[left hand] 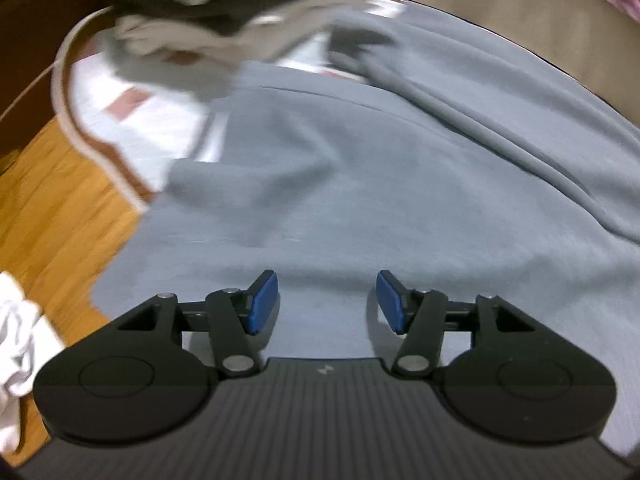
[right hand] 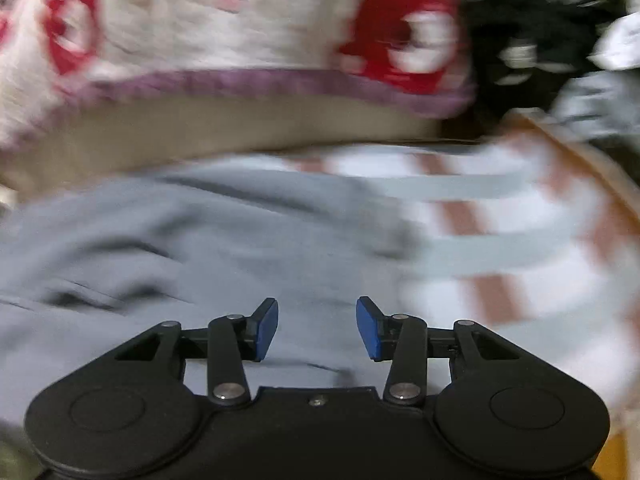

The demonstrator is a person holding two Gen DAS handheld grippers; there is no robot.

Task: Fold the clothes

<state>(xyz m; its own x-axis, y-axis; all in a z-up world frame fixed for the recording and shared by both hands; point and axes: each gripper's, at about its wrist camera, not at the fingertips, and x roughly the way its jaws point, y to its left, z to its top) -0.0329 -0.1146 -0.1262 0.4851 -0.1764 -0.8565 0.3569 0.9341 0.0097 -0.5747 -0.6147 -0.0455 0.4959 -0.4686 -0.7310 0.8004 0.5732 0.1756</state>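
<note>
A grey-blue garment (left hand: 360,168) lies spread over a round table, with long creases running toward the right. My left gripper (left hand: 326,300) hovers over its near part, open, with nothing between the blue pads (left hand: 264,304). In the right wrist view the same grey-blue garment (right hand: 180,240) fills the left and middle, blurred by motion. My right gripper (right hand: 317,328) is open above it and holds nothing.
A striped white, grey and brown cloth (left hand: 132,112) (right hand: 500,240) covers the table under the garment. A heap of grey and beige clothes (left hand: 224,12) sits at the far edge. White fabric (left hand: 20,336) lies on the wooden floor (left hand: 48,208). A white blanket with red prints (right hand: 240,28) lies beyond the table.
</note>
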